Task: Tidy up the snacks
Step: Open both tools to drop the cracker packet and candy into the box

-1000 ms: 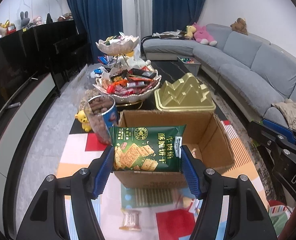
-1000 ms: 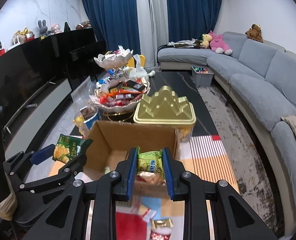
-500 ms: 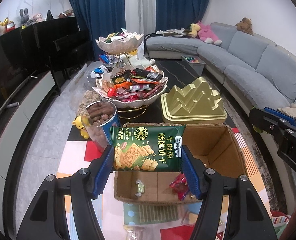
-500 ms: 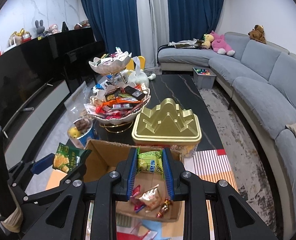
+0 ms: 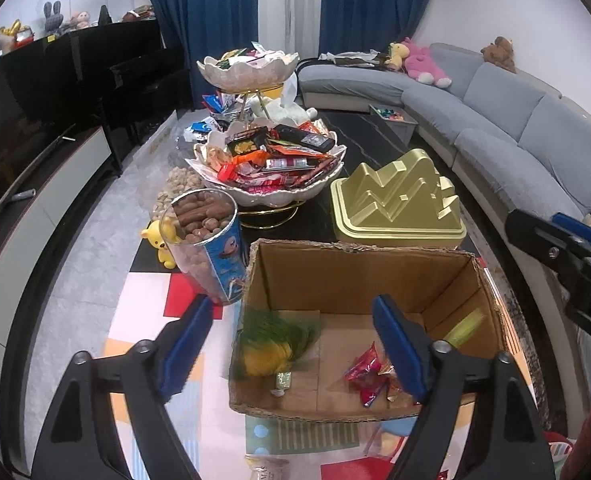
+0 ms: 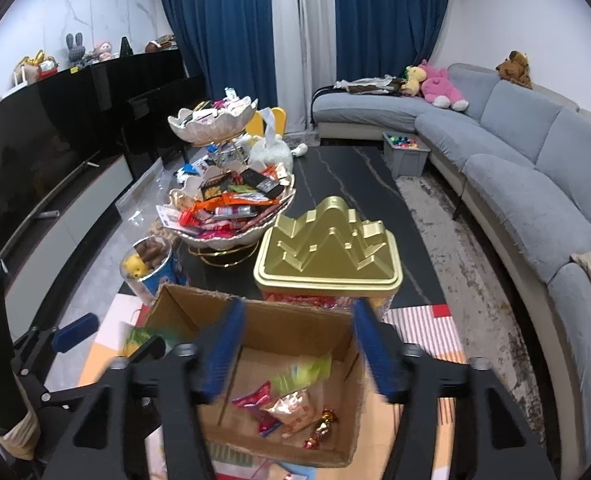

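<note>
Green cracker bag (image 5: pixel 275 344), seemingly mid-fall, blurred in cardboard box (image 5: pixel 359 264); both hand-held grippers' jaws just spread, empty.

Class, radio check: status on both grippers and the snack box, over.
Both grippers just opened, empty. Green cracker bag and lime packet dropping, blurred, into cardboard box. Nothing blocking.

You see a brown cardboard box (image 5: pixel 359 276); inside it a blurred green-and-yellow packet (image 5: pixel 275 340) and red wrappers (image 5: pixel 365 372). Behind the box sits a gold tin (image 5: pixel 395 204); left, a blue-patterned cup (image 5: pixel 211 256).
</note>
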Demonstrator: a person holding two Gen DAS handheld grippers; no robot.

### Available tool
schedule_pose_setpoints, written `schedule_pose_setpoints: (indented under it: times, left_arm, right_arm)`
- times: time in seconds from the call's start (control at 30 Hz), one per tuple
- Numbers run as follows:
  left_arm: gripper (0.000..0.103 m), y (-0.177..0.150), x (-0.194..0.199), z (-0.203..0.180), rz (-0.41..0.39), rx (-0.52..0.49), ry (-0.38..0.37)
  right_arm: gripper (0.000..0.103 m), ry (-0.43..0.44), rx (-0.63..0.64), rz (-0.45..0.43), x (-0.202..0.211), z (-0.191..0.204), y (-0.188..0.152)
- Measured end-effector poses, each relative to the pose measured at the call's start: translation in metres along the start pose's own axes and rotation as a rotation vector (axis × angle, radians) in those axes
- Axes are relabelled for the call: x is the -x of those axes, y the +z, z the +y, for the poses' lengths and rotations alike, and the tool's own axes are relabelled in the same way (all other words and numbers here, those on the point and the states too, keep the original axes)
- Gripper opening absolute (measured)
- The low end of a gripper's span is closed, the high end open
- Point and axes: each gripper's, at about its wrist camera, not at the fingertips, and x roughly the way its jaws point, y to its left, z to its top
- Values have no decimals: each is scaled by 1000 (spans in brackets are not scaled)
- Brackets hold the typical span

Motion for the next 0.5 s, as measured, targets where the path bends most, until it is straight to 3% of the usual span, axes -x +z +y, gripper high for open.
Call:
schedule_pose_setpoints:
  times: [0.23,0.5]
  left_arm:
    - [100,-1,12,3,-18,10,13]
    - [102,-1,35,2,-47,7,14]
  right_arm:
    - [75,-16,-9,-17,12,-4,2]
    - [75,-19,-19,-30,29,-9,-2]
